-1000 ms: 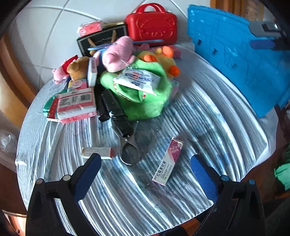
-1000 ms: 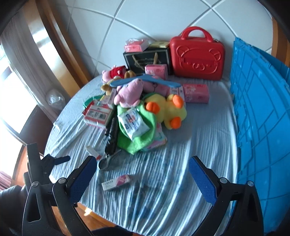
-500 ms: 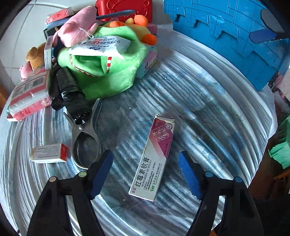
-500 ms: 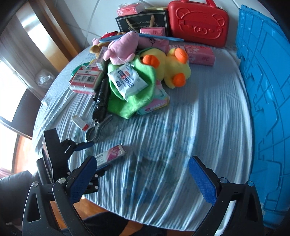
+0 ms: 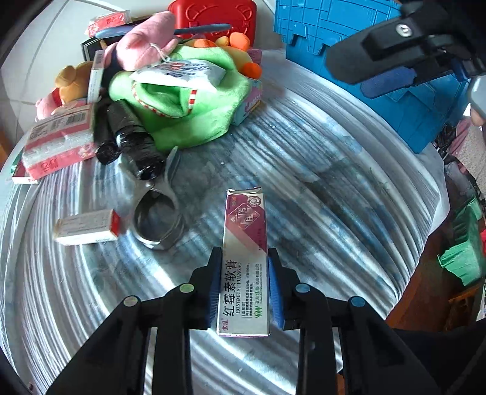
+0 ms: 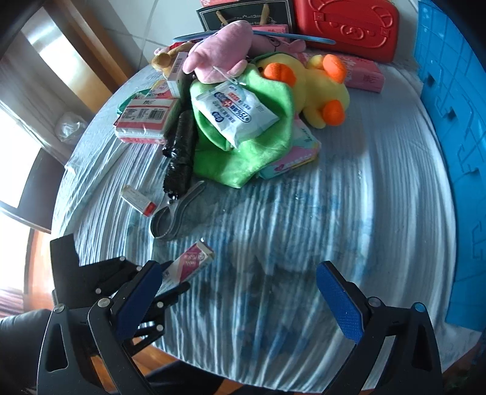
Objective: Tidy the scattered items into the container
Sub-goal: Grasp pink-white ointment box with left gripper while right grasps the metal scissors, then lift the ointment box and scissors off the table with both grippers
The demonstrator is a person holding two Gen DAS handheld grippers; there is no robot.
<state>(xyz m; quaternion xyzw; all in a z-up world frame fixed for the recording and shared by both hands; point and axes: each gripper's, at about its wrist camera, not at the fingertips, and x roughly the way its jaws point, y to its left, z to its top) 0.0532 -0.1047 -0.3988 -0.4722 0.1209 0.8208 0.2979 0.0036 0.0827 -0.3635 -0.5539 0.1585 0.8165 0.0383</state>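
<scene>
Left gripper (image 5: 244, 285) clamped on the ointment box (image 5: 245, 258), one blue pad pressed to each long side, box lying flat on the striped tablecloth (image 5: 334, 212) and pointing away along the fingers. Same box (image 6: 188, 264) partly hidden behind the left gripper (image 6: 164, 279) in the right wrist view, far end poking out toward the green plush (image 6: 243, 145). Right gripper (image 6: 238, 300) spread wide above bare cloth, nothing between its pads, well apart from the green plush and nearer the table's front edge. Also visible as a black-and-blue finger (image 5: 388, 60) in front of the blue container (image 5: 410, 100). Blue container (image 6: 455, 152) upright at the right rim of the table, well apart from the ointment box. Metal clip (image 5: 158, 221) just left of the ointment box, not touching it, with a black roll (image 5: 133, 142) lying over its handles. Small white-and-red box (image 5: 86, 226) just left of the clip. Behind these, a heap centred on the green plush (image 5: 188, 106): wipes packet (image 6: 235, 112) on top of the plush, pink plush (image 6: 218, 57) above that, yellow duck (image 6: 319, 88) touching the plush on its right side, pink tissue pack (image 6: 145, 120) to its left. Red case (image 6: 346, 27) at the back, beyond the duck.
</scene>
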